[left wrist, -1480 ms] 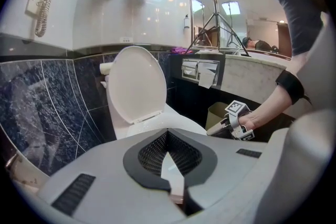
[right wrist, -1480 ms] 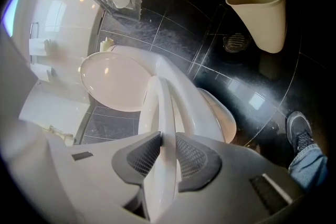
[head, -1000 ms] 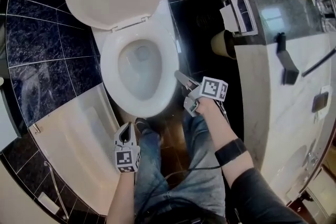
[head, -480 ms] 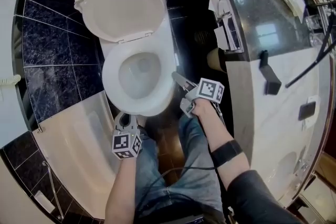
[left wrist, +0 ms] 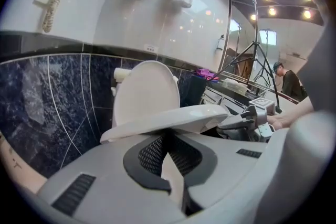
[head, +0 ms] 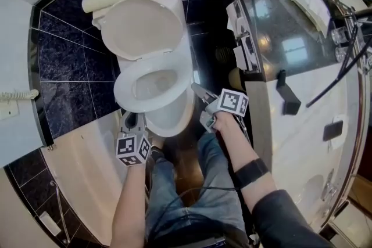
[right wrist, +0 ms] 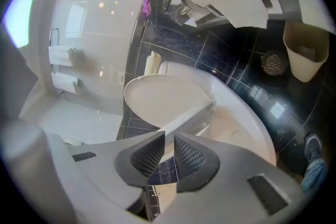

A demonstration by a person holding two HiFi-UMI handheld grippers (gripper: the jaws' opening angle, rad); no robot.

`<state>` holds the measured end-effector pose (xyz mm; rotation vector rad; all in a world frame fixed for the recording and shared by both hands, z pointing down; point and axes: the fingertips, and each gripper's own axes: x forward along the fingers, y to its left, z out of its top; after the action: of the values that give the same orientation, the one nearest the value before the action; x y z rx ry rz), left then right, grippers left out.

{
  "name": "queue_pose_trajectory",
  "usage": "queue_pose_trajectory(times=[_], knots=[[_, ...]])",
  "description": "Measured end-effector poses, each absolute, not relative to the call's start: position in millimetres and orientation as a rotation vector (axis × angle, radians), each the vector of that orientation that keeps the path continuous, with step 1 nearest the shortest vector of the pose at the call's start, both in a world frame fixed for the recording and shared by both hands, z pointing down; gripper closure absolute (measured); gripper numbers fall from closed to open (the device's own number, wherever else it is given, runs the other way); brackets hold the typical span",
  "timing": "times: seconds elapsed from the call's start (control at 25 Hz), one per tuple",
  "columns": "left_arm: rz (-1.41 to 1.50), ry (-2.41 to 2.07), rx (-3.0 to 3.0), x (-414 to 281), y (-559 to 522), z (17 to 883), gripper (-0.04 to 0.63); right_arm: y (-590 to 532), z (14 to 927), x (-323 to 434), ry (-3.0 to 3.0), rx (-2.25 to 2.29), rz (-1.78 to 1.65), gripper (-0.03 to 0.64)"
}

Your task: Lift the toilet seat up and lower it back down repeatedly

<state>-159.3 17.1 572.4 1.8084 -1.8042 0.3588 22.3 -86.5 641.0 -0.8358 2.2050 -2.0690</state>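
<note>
The white toilet has its lid (head: 144, 29) standing up against the cistern. The seat (head: 121, 93) lies over the bowl; I cannot tell whether it is off the rim. My left gripper (head: 132, 122) is at the bowl's front left. In the left gripper view its pads meet at the tips (left wrist: 167, 138), just under the seat's near edge (left wrist: 178, 118); contact is unclear. My right gripper (head: 196, 90) is beside the right rim. Its jaws (right wrist: 169, 139) have just been closing and keep a narrow gap with nothing between them.
A white bathtub (head: 87, 165) runs along the left, and a dark-topped vanity (head: 290, 38) along the right. A beige bin (right wrist: 304, 57) and a floor drain (right wrist: 273, 63) are on the black tiles between toilet and vanity. The person's jeans-clad legs (head: 192, 194) stand before the bowl.
The left gripper has moved from beside the knee up to the bowl's front left rim. The right gripper stays by the right rim. The head view has pulled back, so the toilet looks smaller.
</note>
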Motion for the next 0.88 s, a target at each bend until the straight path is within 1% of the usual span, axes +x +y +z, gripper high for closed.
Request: queue_pose_trajectory(times=[0.2, 0.36, 0.76, 0.88], knots=[[0.393, -1.849, 1.834, -176.0, -28.4, 548.7, 0.595, -87.3, 610.3, 31.7, 2.423, -0.872, -1.992, 0.617], [0.411, -1.889, 1.823, -185.2, -58.9, 536.1, 0.595, -85.9, 581.2, 30.2, 2.657, -0.876, -1.827, 0.617], [0.472, -2.024, 1.837, -220.8, -142.1, 519.1, 0.595, -99.1, 539.3, 29.1, 3.194, -0.983, -1.154, 0.615], [0.492, -2.047, 1.844, -230.5, -167.6, 517.8, 0.595, -103.9, 530.1, 29.0, 3.271, -0.960, -1.028, 0.615]])
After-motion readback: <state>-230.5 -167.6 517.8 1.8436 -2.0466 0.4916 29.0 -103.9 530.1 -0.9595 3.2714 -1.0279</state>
